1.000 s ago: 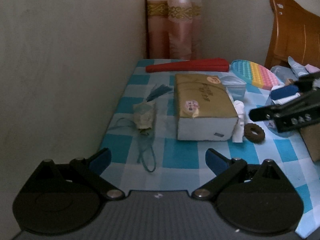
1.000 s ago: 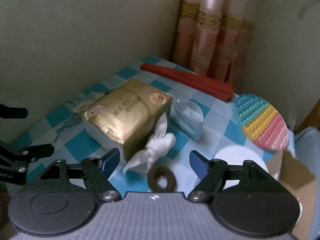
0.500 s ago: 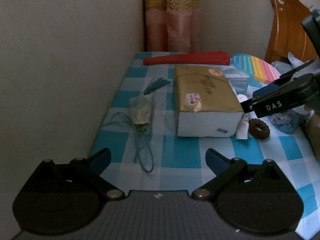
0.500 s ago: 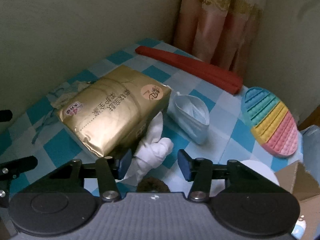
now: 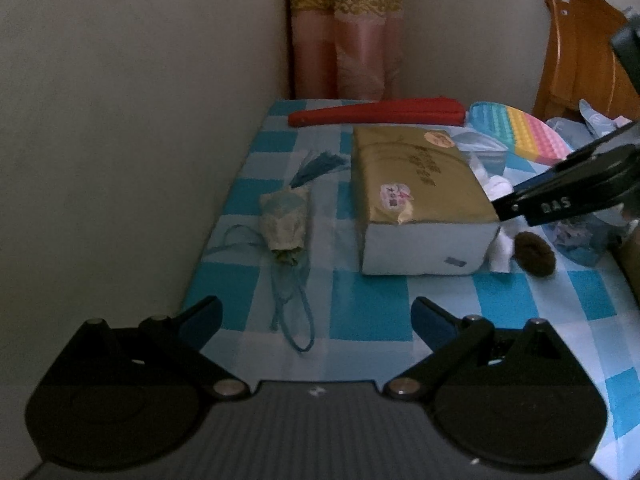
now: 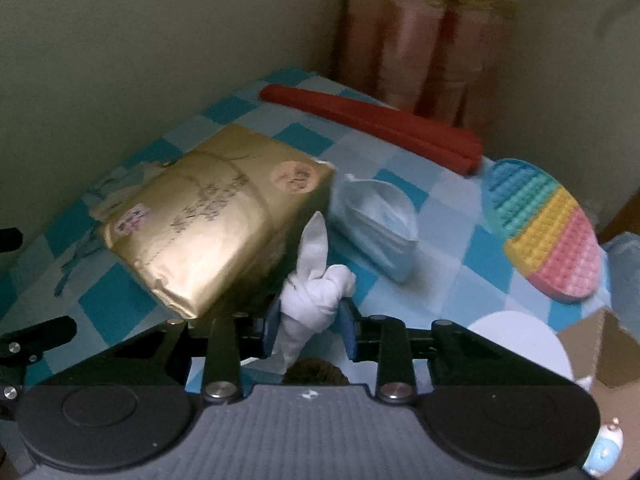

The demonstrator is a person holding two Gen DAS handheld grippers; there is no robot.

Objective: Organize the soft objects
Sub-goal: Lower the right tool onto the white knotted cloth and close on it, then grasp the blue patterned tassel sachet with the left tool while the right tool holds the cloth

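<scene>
The white knotted cloth (image 6: 316, 300) is looking like a small twisted bundle, one pointed tail sticking up and another trailing down toward the camera. It is lying on the checked desk (image 6: 440, 280), right against the near corner of the gold-wrapped package (image 6: 216, 216) and just ahead of a brown hair ring (image 6: 316, 372). The right gripper (image 6: 310, 330) is closing, its blue fingers (image 6: 347, 330) sitting on either side of the bundle's waist and already touching the fabric. The left gripper (image 5: 316, 316) is hovering with fingers wide apart and nothing between them, over the desk near a pale green pouch (image 5: 285, 220). Compared with a second ago, the right fingers are standing much closer together and the cloth is now lying between them rather than ahead.
</scene>
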